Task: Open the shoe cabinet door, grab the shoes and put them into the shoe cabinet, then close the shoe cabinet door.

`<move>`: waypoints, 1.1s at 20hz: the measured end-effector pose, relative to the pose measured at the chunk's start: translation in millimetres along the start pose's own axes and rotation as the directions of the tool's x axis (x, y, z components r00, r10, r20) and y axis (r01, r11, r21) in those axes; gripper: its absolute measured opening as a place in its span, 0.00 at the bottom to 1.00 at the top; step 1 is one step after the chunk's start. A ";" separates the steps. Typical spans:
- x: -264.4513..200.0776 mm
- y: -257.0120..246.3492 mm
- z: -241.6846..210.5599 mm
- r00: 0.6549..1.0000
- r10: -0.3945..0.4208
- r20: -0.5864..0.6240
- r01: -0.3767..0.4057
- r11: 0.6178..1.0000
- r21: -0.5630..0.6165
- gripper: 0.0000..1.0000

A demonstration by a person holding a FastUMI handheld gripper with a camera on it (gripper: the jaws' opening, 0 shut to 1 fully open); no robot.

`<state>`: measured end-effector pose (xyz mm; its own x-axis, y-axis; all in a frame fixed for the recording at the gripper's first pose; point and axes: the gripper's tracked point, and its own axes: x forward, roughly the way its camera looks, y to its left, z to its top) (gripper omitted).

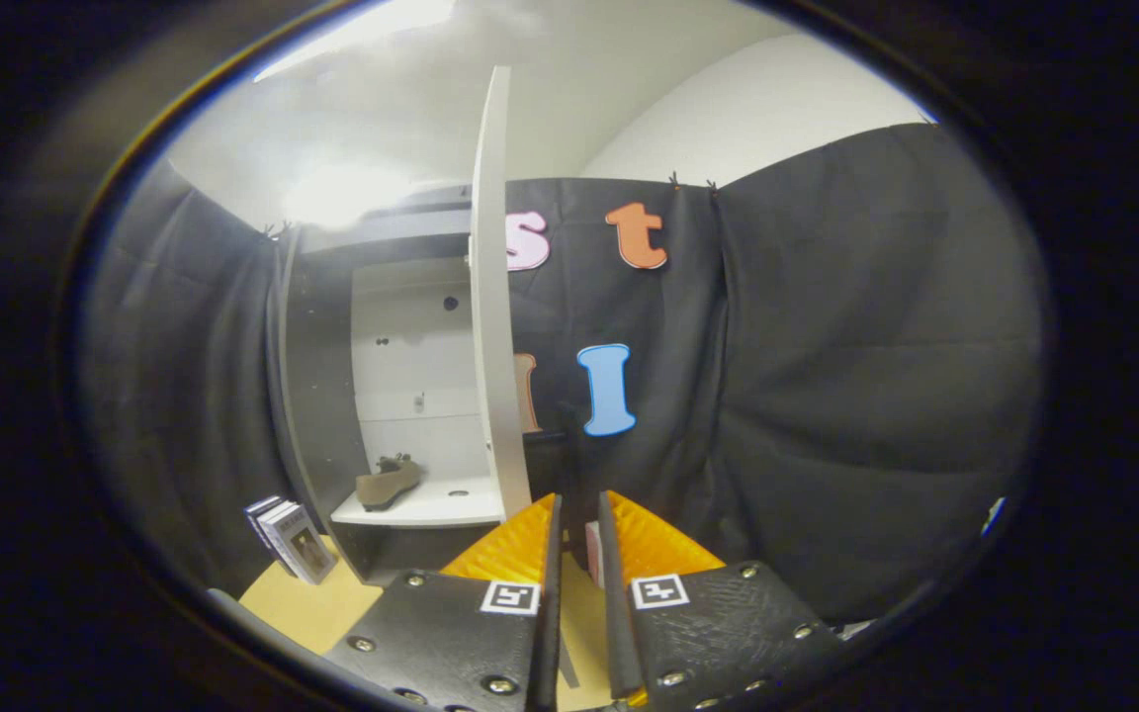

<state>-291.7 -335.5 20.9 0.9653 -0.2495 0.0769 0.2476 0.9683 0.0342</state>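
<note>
The white shoe cabinet (416,346) stands ahead and to the left, its door (492,297) swung open and seen edge-on, rising just beyond my left finger. A brown shoe (388,483) lies on the cabinet's lower white shelf (431,509), toe pointing right. My gripper (577,514) sits just right of the door's lower edge, its fingers almost together with only a narrow gap and nothing held between them.
A few books (291,539) lean together on the wooden floor (312,608) left of the cabinet's base. Black cloth walls (827,396) close in on the left and right. A white wall and ceiling show above.
</note>
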 end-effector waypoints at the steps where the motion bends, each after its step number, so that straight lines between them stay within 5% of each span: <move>1: -4.2 7.1 0.1 1.000 0.016 0.003 -0.016 1.000 0.000 0.20; 7: -21.0 57.4 -22.8 0.988 0.156 0.004 -0.156 0.988 -0.007 0.19; 13: -14.3 109.6 -91.5 0.959 0.268 -0.097 -0.270 0.963 -0.012 0.20; 22: 7.0 166.0 -273.1 0.871 0.339 -0.356 -0.360 0.933 0.009 0.20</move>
<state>-221.1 -172.7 -245.0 0.9541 0.1163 -0.2759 -0.1173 0.9930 0.0130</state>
